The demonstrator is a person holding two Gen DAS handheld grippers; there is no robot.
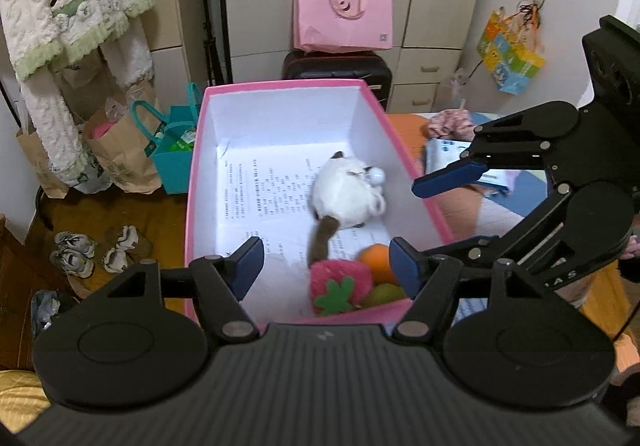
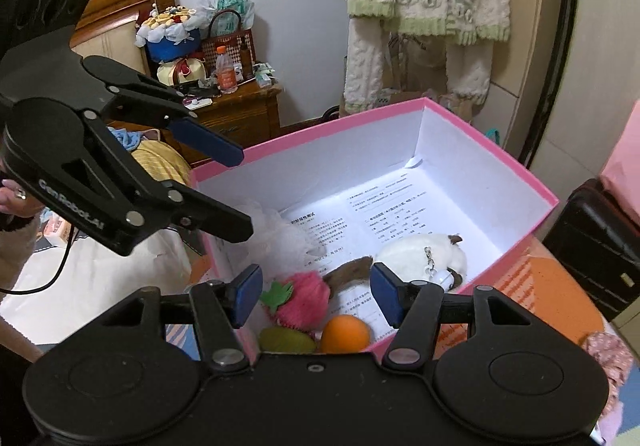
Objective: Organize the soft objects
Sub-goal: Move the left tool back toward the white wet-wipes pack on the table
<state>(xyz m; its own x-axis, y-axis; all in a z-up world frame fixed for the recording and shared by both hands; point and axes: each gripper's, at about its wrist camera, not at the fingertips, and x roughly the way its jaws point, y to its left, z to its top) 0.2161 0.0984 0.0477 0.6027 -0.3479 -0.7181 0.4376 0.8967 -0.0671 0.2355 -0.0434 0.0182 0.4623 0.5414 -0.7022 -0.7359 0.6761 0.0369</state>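
Orange worktop [image 2: 560, 286] in a cluttered bedroom carries a pink box [image 1: 420, 182] lined with printed paper. Inside lie a white plush cat [image 1: 344, 194], pink plush strawberry [image 1: 340, 286], orange ball [image 1: 376, 260] and a green piece [image 2: 286, 340]. Left claw [image 1: 326, 268] and right claw [image 2: 316, 296] hang released above it, grasping nothing.

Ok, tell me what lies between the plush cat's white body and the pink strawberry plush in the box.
The cat's brown tail lies there, running from the plush cat toward the strawberry plush, over the printed paper. Both wrist views show it.
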